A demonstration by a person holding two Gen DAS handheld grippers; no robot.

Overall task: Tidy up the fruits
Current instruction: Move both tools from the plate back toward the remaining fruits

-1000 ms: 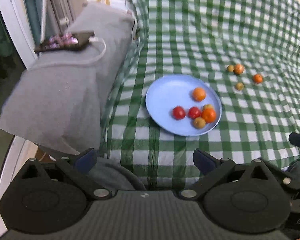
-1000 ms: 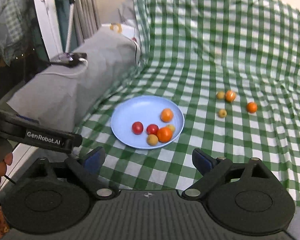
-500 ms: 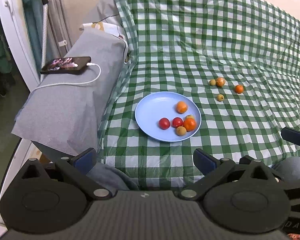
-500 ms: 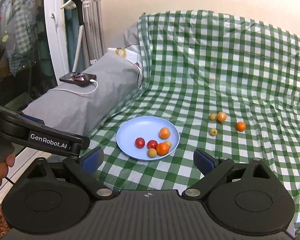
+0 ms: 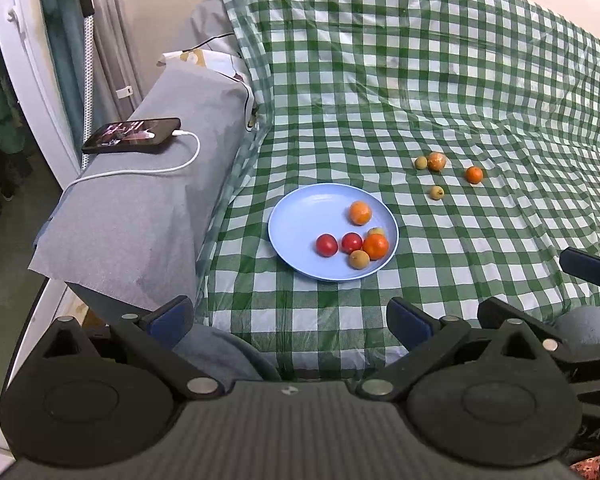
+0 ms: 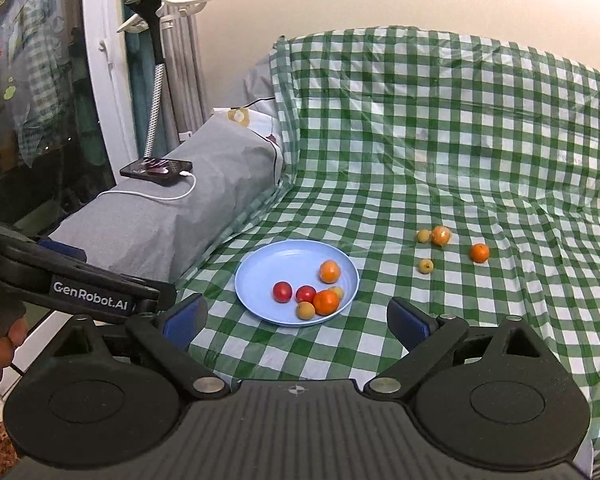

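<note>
A: What are the tongs doing?

B: Both sit nearest, this side of the plate (image 6: 256,300). The left gripper (image 5: 290,320) gapes wide with nothing in it. The right gripper (image 6: 296,320) is spread just as wide, also empty.

A: And the fruit?

B: Six lie on the plate: two tomatoes (image 6: 282,291), two oranges (image 6: 326,302), two small yellow fruits (image 6: 305,311), mostly toward its right edge. Beyond the plate to the right, four loose fruits (image 6: 426,266) rest on the checked cloth (image 6: 420,152), well apart from it.

A: Left of the plate?

B: A phone (image 5: 134,141) on a grey armrest (image 5: 140,216), cable plugged in.
</note>
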